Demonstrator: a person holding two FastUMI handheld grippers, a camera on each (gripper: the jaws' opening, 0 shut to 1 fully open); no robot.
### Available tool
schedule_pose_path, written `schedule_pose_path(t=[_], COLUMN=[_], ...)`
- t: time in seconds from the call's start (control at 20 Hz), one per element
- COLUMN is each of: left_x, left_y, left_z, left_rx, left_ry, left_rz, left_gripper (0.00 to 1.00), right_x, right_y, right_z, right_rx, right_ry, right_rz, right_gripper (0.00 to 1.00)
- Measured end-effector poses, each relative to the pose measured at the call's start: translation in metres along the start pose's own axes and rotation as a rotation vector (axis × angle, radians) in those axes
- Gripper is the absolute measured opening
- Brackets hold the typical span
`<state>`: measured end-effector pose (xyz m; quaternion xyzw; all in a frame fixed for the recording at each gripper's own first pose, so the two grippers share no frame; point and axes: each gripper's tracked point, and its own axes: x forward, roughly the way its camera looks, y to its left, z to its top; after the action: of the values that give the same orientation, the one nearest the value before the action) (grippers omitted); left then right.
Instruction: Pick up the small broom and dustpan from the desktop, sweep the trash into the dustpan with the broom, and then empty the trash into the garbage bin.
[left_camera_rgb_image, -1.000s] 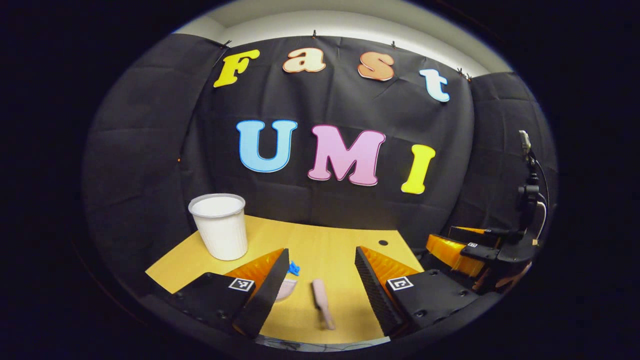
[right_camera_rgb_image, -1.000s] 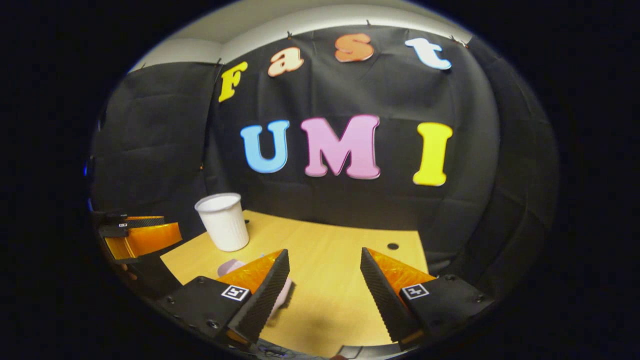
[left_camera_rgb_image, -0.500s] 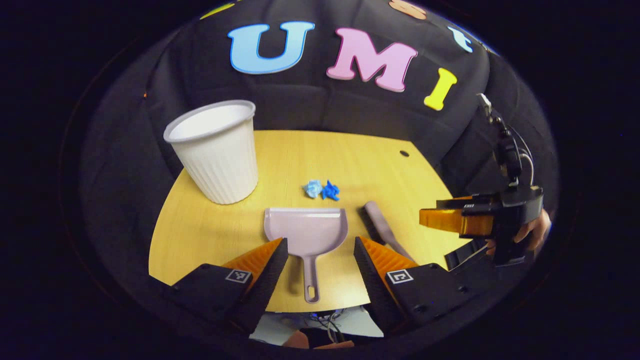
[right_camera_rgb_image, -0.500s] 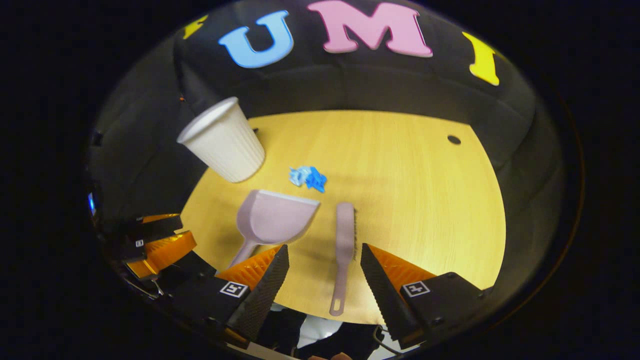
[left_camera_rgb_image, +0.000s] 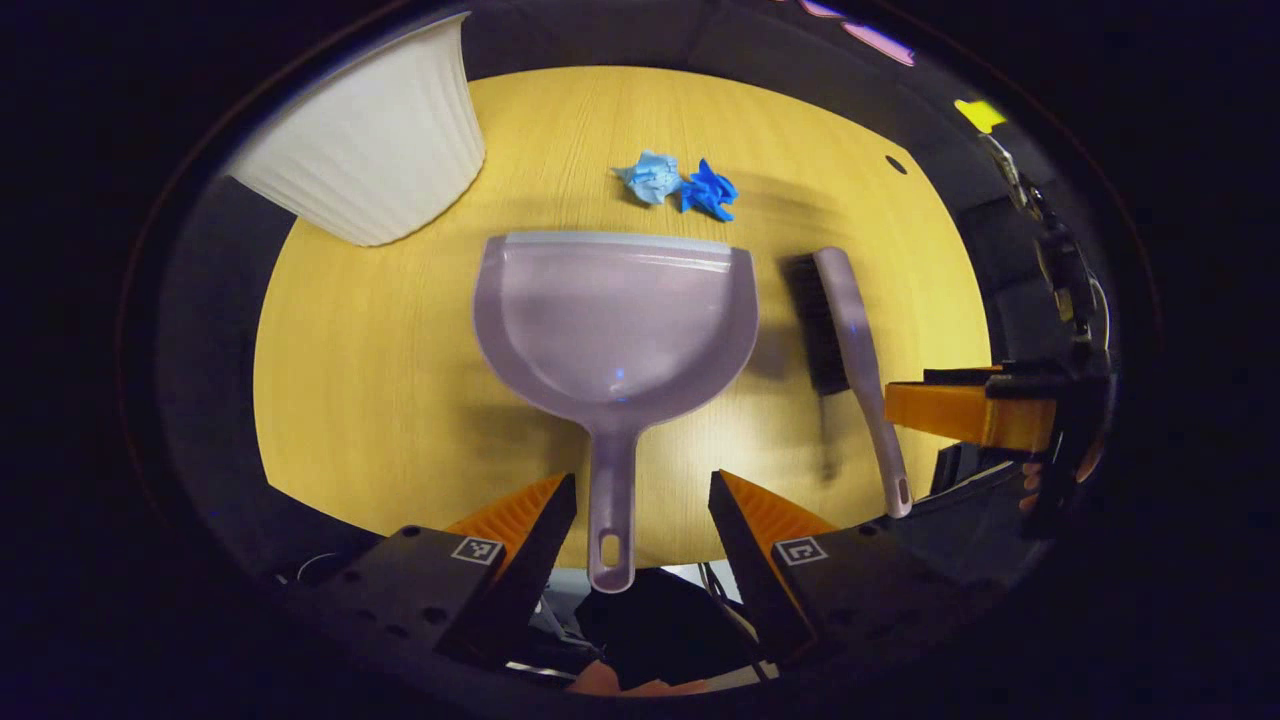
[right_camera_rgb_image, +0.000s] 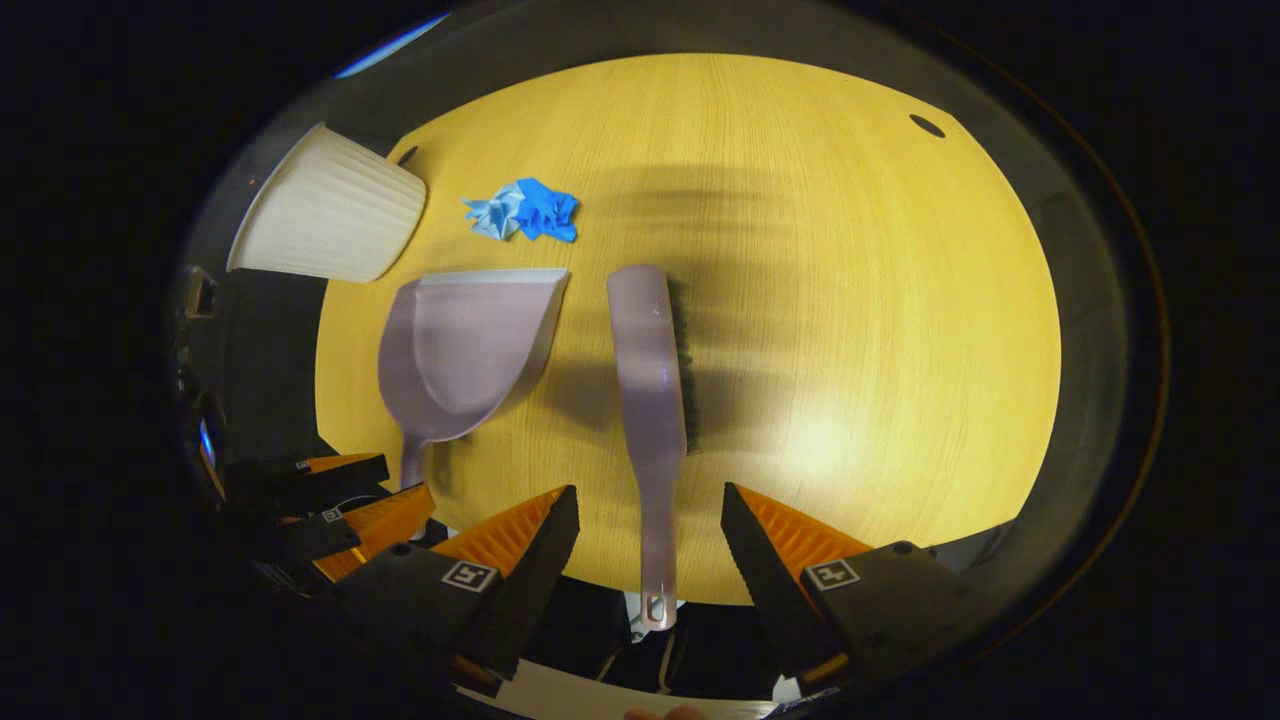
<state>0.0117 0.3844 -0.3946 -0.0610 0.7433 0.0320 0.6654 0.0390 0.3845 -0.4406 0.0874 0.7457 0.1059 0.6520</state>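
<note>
A pale lilac dustpan (left_camera_rgb_image: 615, 320) lies flat on the yellow desktop (left_camera_rgb_image: 370, 340), its handle (left_camera_rgb_image: 611, 510) pointing at me between the open fingers of my left gripper (left_camera_rgb_image: 640, 500), which hovers above it. The lilac broom (right_camera_rgb_image: 650, 370) lies beside the dustpan (right_camera_rgb_image: 460, 345), bristles to the right; its handle (right_camera_rgb_image: 655, 560) runs between the open fingers of my right gripper (right_camera_rgb_image: 648, 510). Two crumpled blue paper scraps (left_camera_rgb_image: 680, 185) lie just beyond the dustpan's lip, also seen as blue scraps (right_camera_rgb_image: 522, 210). The white ribbed bin (left_camera_rgb_image: 360, 160) stands at the far left.
The broom (left_camera_rgb_image: 850, 330) lies right of the dustpan in the left gripper view, near the other gripper (left_camera_rgb_image: 975, 415). The other gripper (right_camera_rgb_image: 330, 495) shows at the lower left of the right gripper view. A small hole (right_camera_rgb_image: 926, 125) marks the desk's far right. The near desk edge lies under both grippers.
Both grippers have tilted down and moved in over the desk; the dustpan and broom now loom larger, with each handle lying between a gripper's open fingers.
</note>
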Motion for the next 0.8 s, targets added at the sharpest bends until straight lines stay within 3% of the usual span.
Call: schedule_pose_path(t=[0.1,0.55,0.6,0.65,0.7,0.8], left_x=[0.016,0.043,0.044,0.046,0.049,0.052], left_y=[0.009,-0.009,-0.008,-0.008,-0.006,-0.005], left_z=[0.000,0.048,0.050,0.052,0.054,0.056], left_rx=[-0.017,0.026,0.026,0.017,0.013,0.019], left_ry=[0.079,0.117,0.123,0.126,0.130,0.133], left_rz=[0.061,0.070,0.077,0.075,0.071,0.083], left_gripper=[0.80,0.82,0.81,0.82,0.81,0.81], right_x=[0.009,0.039,0.042,0.044,0.046,0.048], right_y=[-0.001,-0.002,-0.001,-0.001,-0.003,-0.005], right_z=[-0.003,0.004,0.005,0.006,0.005,0.004], right_rx=[0.005,-0.011,-0.013,-0.021,-0.030,-0.048], right_ry=[0.031,0.073,0.075,0.075,0.076,0.082], right_rz=[-0.007,-0.054,-0.059,-0.065,-0.074,-0.088], right_gripper=[0.95,0.95,0.88,0.88,0.94,0.94])
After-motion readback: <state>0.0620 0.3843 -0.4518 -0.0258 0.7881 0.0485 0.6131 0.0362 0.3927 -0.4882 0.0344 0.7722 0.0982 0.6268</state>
